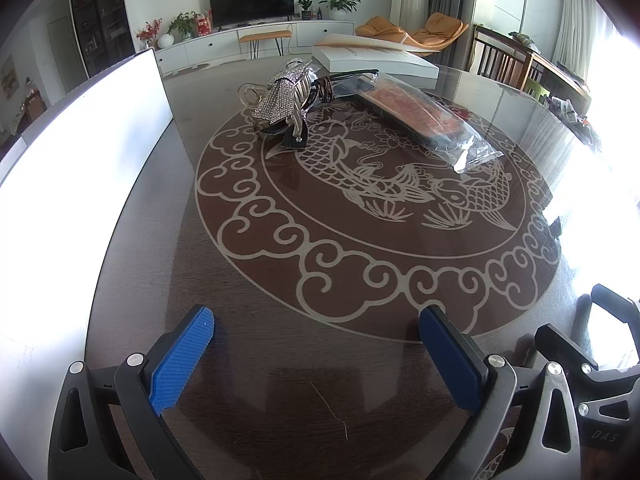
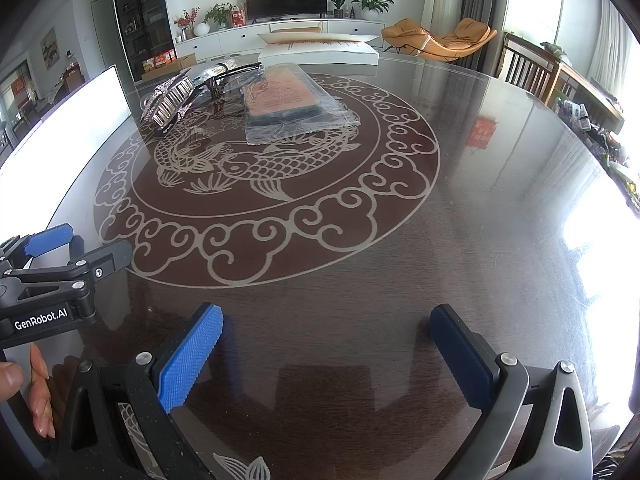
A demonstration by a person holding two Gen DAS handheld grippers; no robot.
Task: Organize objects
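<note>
A pile of hair clips, one with rhinestones (image 1: 280, 96) (image 2: 170, 98), lies at the far side of the round dark table (image 1: 360, 264) (image 2: 480, 200). Beside it a flat reddish item in a clear plastic bag (image 1: 424, 120) (image 2: 286, 104) lies on the carp pattern. A white book (image 1: 372, 58) (image 2: 320, 50) lies behind them. My left gripper (image 1: 316, 320) is open and empty near the front edge. My right gripper (image 2: 326, 320) is open and empty too, to its right. Both are well short of the objects.
A white box wall (image 1: 80, 152) (image 2: 68, 128) stands at the table's left edge. The left gripper's body (image 2: 44, 280) and the hand holding it show at the right view's left edge. Wooden chairs (image 2: 536, 68) stand at the far right.
</note>
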